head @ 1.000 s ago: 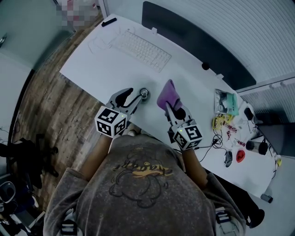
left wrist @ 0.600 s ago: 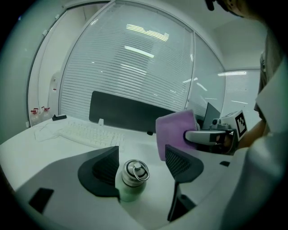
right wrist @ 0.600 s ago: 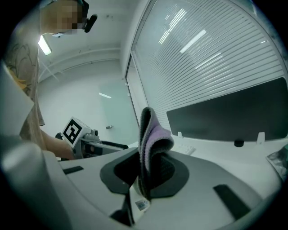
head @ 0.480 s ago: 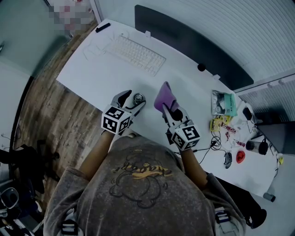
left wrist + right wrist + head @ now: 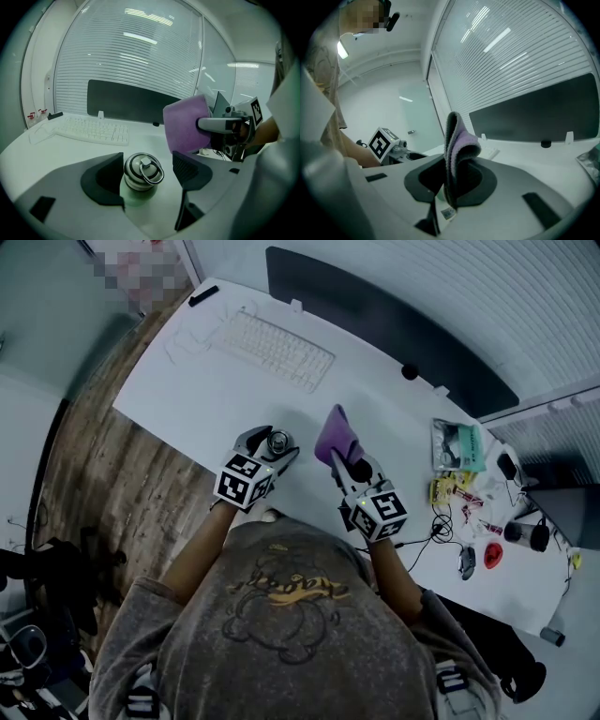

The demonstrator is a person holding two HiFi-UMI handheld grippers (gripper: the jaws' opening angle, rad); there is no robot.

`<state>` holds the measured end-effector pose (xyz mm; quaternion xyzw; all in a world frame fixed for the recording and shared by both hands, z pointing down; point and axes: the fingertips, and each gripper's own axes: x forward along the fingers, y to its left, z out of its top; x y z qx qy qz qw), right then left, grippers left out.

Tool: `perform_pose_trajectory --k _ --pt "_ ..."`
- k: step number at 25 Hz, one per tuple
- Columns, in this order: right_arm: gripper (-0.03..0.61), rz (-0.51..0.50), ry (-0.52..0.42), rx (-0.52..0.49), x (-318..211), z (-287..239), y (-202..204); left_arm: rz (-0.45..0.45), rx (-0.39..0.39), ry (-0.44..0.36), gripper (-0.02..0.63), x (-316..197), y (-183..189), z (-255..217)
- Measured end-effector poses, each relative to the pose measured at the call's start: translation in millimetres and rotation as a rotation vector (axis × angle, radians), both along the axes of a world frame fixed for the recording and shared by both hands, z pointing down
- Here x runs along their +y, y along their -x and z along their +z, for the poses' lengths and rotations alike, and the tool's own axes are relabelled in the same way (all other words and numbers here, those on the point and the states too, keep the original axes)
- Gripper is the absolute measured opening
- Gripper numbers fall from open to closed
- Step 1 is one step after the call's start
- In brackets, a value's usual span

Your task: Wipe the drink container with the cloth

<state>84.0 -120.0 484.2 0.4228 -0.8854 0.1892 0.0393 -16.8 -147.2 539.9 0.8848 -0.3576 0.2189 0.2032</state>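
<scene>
A small pale-green drink bottle with a steel ring-handled cap (image 5: 140, 172) stands upright near the front edge of the white surface (image 5: 202, 381). It is between the jaws of the left tool (image 5: 272, 442), which stand wide. The bottle sits close to one pad and a clear gap shows at the other, so nothing clamps it. I judge the left tool brackets the bottle to steady it for wiping.

The right tool (image 5: 349, 459) is closed on a folded purple cloth (image 5: 335, 434). The cloth is held upright near the bottle but apart from it, seemingly ready to meet its side.

The head view gives the layout and the space between cloth and bottle. Only the left gripper view shows the gap at the pad, and only the right gripper view shows the fold pinched between its pads.
</scene>
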Motion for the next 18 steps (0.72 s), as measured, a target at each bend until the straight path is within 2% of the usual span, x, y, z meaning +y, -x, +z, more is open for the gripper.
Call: perform_pose_trajectory --k 9,12,18 --pt "0.054 -0.002 0.03 -0.001 -6.7 10.4 -2.4 -0.007 -0.039 0.018 0.318 -5.4 0.3 10.0" --pt "0.054 -0.008 0.039 -0.001 -10.9 11.9 -3.4 -0.006 -0.051 0.019 0.273 -7.3 2.9 11.1" --pt "0.054 -0.052 0.04 0.015 -17.6 10.5 -3.3 0.022 -0.045 0.028 0.27 -7.0 3.3 11.0"
